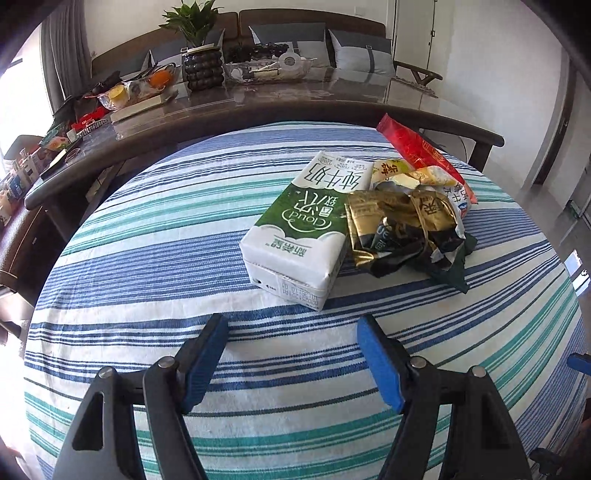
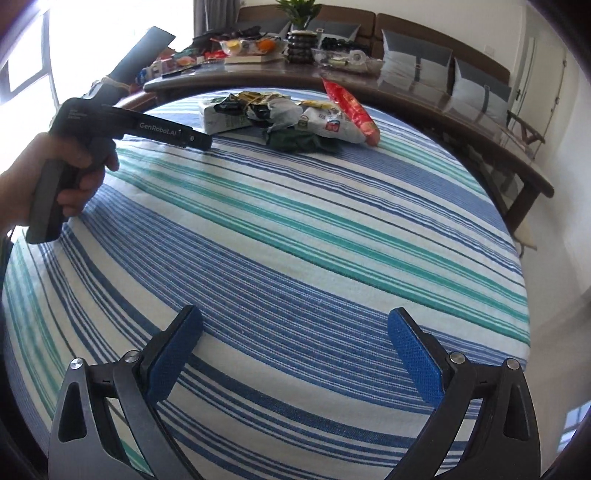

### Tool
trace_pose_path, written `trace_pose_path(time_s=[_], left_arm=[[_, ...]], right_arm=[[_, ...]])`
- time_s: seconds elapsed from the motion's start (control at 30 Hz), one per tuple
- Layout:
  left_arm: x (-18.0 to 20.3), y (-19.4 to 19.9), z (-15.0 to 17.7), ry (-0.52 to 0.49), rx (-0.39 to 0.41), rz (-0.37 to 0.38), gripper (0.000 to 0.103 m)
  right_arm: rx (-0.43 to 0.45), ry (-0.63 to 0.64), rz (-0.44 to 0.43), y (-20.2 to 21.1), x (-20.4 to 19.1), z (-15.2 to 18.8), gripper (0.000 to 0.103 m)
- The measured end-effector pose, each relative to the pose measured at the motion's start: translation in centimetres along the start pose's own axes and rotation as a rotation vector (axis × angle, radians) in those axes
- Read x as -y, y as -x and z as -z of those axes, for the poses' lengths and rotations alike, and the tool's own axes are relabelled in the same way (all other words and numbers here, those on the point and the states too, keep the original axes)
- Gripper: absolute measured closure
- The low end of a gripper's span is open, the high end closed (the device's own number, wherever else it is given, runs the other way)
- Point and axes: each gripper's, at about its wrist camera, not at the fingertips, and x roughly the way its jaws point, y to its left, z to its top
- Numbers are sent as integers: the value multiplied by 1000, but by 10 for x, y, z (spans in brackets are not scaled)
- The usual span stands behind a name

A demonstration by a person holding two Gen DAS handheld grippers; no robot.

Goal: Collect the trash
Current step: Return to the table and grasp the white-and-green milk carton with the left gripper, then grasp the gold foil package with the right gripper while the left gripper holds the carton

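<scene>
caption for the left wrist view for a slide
Open left gripper hovers over a striped tablecloth, facing a milk carton beside crumpled wrappers and a red packet.

Bright daylight, window [image 2: 29, 55] glare, fisheye-warped edges

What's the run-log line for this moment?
left gripper: open, empty, nearing milk carton | right gripper: open, empty | wrappers: piled beside carton | collected: none

A home living room: cushioned sofa [image 1: 314, 33], cluttered wooden table [image 1: 258, 99], potted plant [image 1: 192, 22].
</scene>
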Motion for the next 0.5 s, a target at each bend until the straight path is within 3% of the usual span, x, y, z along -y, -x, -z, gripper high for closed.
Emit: trace_pose_path(time_s=[0.1, 0.27, 0.33, 0.5], left_arm=[[-3, -8, -13, -21, 8, 25, 29], [7, -13, -28, -141, 55, 15, 29], [9, -12, -29, -155, 61, 40, 51], [17, 9, -10, -110, 90, 82, 55]], right_arm=[[-19, -35, -32, -3, 5, 1, 2], [-25, -47, -34, -4, 6, 0, 1], [-26, -49, -36, -4, 6, 0, 1], [-26, -49, -36, -4, 6, 0, 0]])
